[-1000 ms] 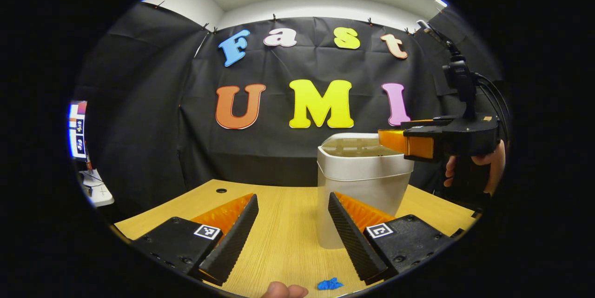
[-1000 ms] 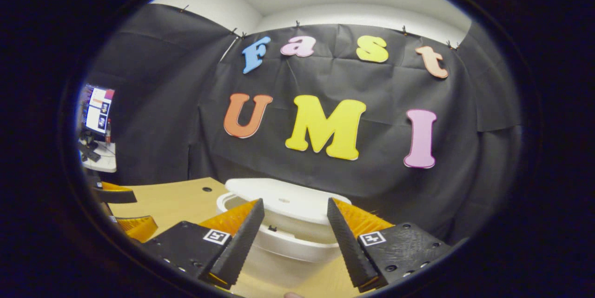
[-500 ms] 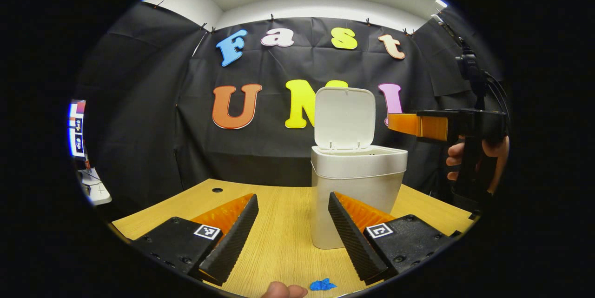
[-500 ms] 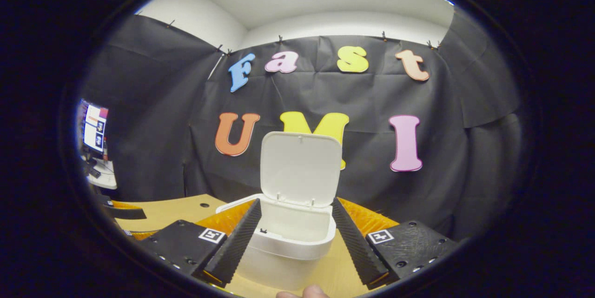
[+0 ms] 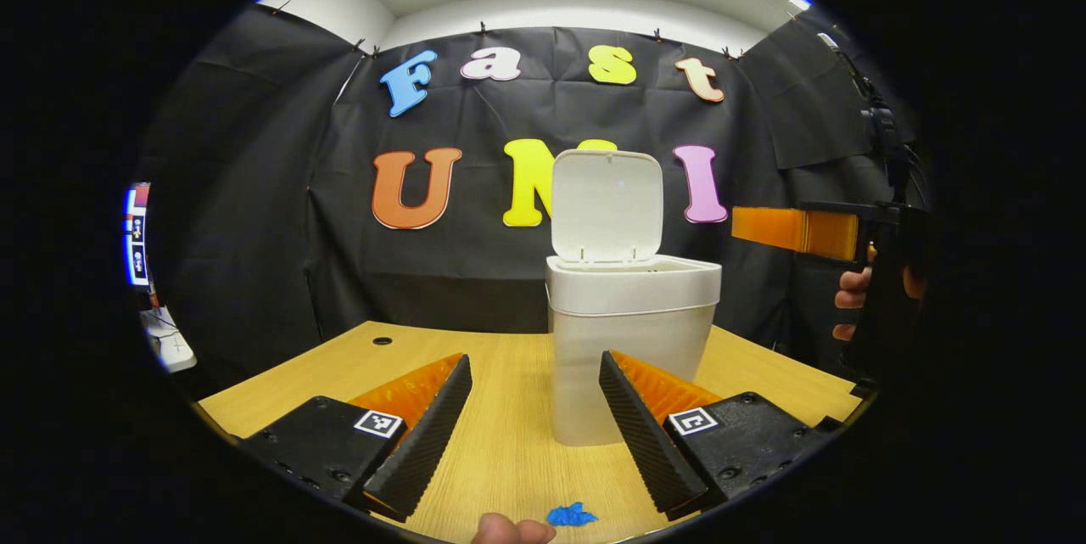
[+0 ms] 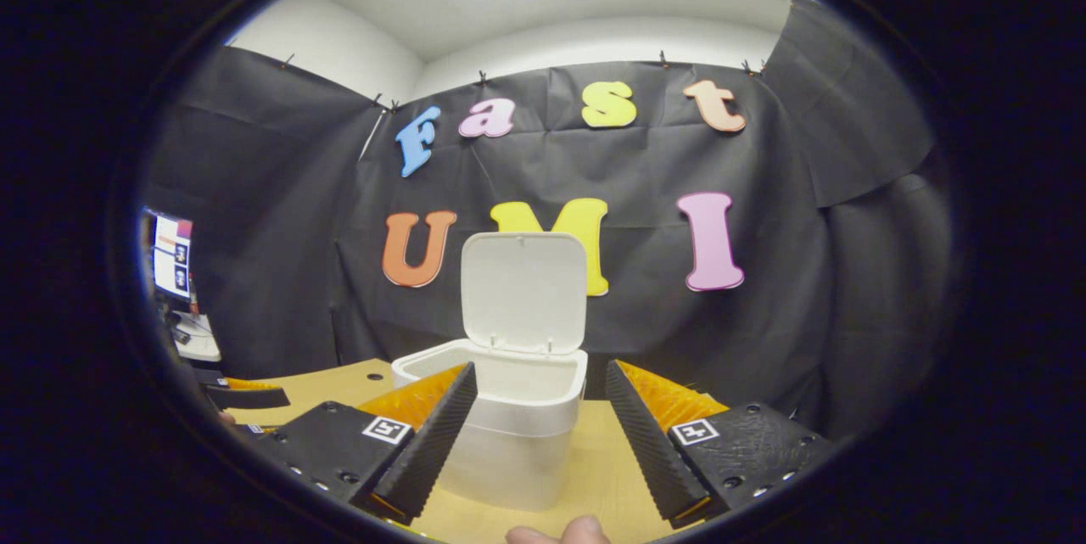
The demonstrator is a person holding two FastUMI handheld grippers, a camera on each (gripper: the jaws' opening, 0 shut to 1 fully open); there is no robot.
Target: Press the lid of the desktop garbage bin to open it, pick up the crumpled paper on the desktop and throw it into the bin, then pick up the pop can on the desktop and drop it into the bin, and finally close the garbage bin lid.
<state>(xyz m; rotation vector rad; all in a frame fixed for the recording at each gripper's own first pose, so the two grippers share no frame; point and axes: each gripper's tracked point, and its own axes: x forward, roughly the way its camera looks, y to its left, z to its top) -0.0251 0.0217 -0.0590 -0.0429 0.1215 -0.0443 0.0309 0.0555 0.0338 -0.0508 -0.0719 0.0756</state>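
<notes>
Left tongs (image 5: 534,425) wide open, holding nothing, low over the desk (image 5: 509,451). Right tongs (image 6: 534,434) also wide open and empty. White bin (image 5: 628,340) standing just ahead of both, lid (image 5: 607,204) upright. Small blue scrap (image 5: 570,515) below left tongs, near a fingertip (image 5: 509,529).

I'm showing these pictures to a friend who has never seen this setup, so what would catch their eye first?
Most striking is the white plastic desktop garbage bin standing mid-table with its square hinged lid flipped upright. The light wooden table comes next, with a small crumpled blue scrap lying at its near edge in the left gripper view. The left gripper and right gripper both stand open, holding nothing.
</notes>
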